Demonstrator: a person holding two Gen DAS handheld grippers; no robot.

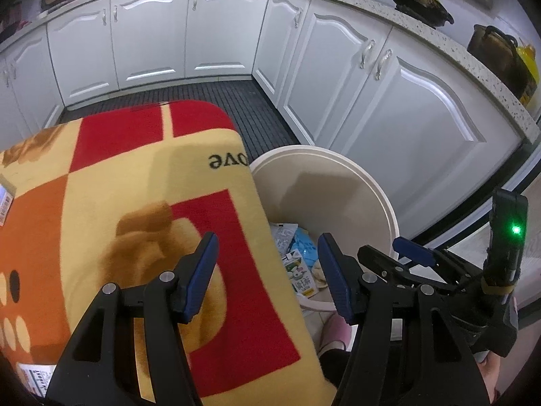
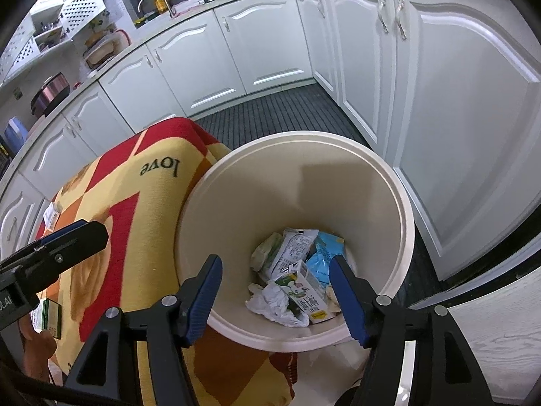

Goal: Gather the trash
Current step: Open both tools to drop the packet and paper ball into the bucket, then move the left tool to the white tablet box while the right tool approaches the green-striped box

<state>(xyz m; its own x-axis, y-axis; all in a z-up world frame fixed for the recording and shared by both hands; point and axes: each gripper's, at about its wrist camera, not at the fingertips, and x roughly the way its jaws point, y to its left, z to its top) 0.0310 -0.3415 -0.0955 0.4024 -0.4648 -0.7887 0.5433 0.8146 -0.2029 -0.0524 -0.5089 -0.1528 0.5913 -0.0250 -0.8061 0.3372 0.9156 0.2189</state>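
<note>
1. The right gripper (image 2: 275,296) hangs over the bin (image 2: 402,203) with its jaws spread wide and nothing between them. Its blue pads frame the rubbish below without touching it.
2. The left gripper (image 1: 267,277) is likewise wide open and empty, poised over the right edge of the blanket (image 1: 142,203), its right finger out over the bin's mouth.
3. The collected trash sits at the bottom of the bin: a small milk carton (image 2: 306,292), a crumpled white tissue (image 2: 274,304), a blue packet (image 2: 324,253) and a printed white wrapper (image 2: 290,248) (all loosely piled, none in a grip).
4. More seems left to gather: a small green box (image 2: 49,318) lies near the left edge of the blanket-covered table, and another small carton (image 2: 52,216) sits farther back on the left.
5. My reading is that a drop is just done and the next pick is due. To do it well, swing a gripper left, well clear of the bin rim, come down squarely over the box's narrow sides, and close gently (thin card will crush).
6. Beyond, white cabinets (image 2: 236,50) ring a dark ribbed floor (image 2: 277,111).
</note>
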